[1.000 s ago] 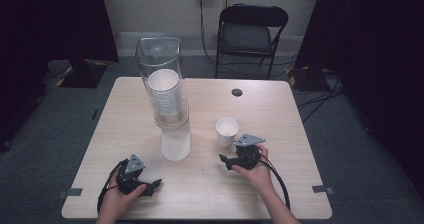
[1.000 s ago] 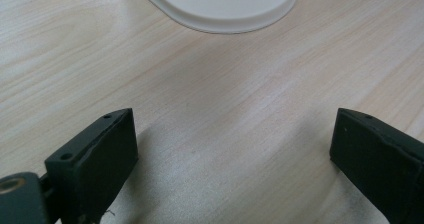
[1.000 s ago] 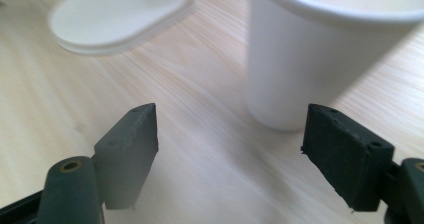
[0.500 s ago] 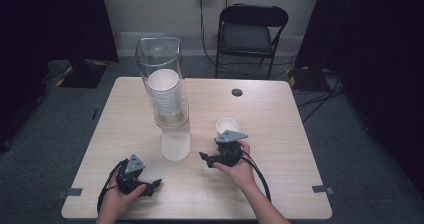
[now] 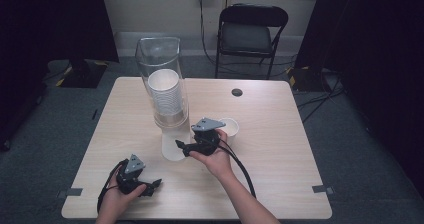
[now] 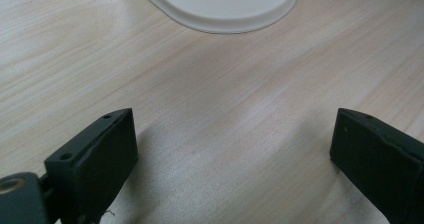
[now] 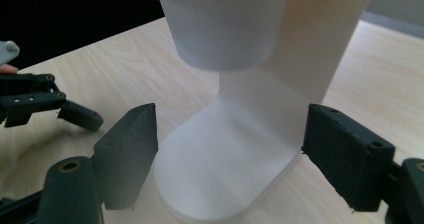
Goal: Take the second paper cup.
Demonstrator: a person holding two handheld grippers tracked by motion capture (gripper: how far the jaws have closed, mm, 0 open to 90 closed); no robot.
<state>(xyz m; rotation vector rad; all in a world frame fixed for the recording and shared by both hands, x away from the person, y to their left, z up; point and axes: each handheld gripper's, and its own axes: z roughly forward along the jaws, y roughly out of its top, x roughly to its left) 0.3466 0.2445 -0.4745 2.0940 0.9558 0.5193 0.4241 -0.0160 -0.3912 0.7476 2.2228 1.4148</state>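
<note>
The cup dispenser (image 5: 167, 111) stands at the middle of the wooden table (image 5: 280, 149): a clear tube holding a stack of paper cups (image 5: 165, 96) over a white stand whose flat base (image 7: 220, 174) rests on the tabletop. In the right gripper view we see the lowest cup (image 7: 225, 29) hanging out of the tube above that base.

We judge the step in hand to be the approach for pulling a cup from the dispenser. The right gripper (image 5: 186, 148) sits just beside the stand, jaws spread wide and holding nothing; the base lies ahead between them and the cup above them. The next move seems to call for raising the jaws to the cup's wall, closing lightly so it does not crush, then drawing it down.

One loose paper cup (image 5: 231, 127) stands just behind the right hand. The left gripper (image 5: 150, 186) rests low near the front edge, well apart, jaws wide and empty, facing the base's rim.
</note>
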